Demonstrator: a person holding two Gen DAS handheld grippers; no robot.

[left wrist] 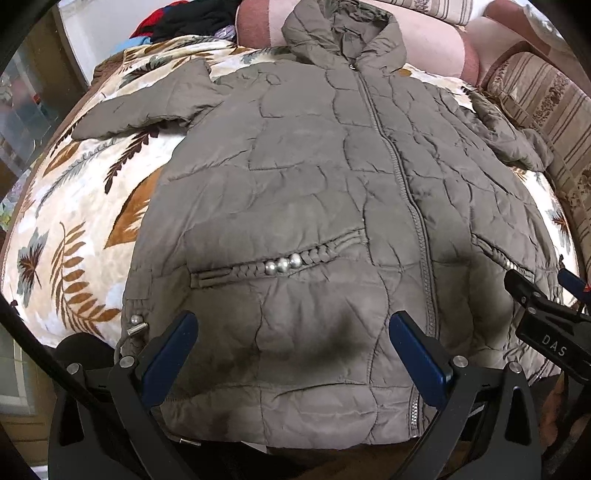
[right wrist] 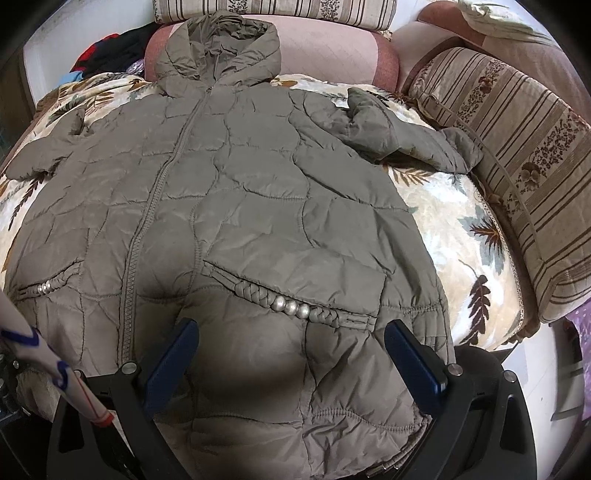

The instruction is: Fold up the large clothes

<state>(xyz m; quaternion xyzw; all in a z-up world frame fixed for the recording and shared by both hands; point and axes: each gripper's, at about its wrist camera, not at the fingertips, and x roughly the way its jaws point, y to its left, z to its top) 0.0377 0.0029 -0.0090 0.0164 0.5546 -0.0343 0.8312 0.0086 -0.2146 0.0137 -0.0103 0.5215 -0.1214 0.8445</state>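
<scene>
Quilted matt jacket (left wrist: 295, 177) — shiny metallic beads (left wrist: 282, 264), plush blanket (left wrist: 74, 229)

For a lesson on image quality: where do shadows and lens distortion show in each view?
Left wrist view: dark shadow on the jacket hem between the left claw fingers; edges bulge and curve. Right wrist view: similar shadow ahead of the right claw; striped cushion bends.

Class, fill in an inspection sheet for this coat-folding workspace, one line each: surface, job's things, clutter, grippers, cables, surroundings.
Surface: leaf-print blanket spread over a sofa seat.
Job's things: grey-brown quilted hooded jacket lying flat, front up, zipped, sleeves spread, not yet folded.
Clutter: red and black clothes pile behind the blanket.
Grippers: left gripper and right gripper both open above the hem, gripping nothing.
Cables: black cable at left edge.
Surroundings: striped cushion, pink sofa back.
</scene>
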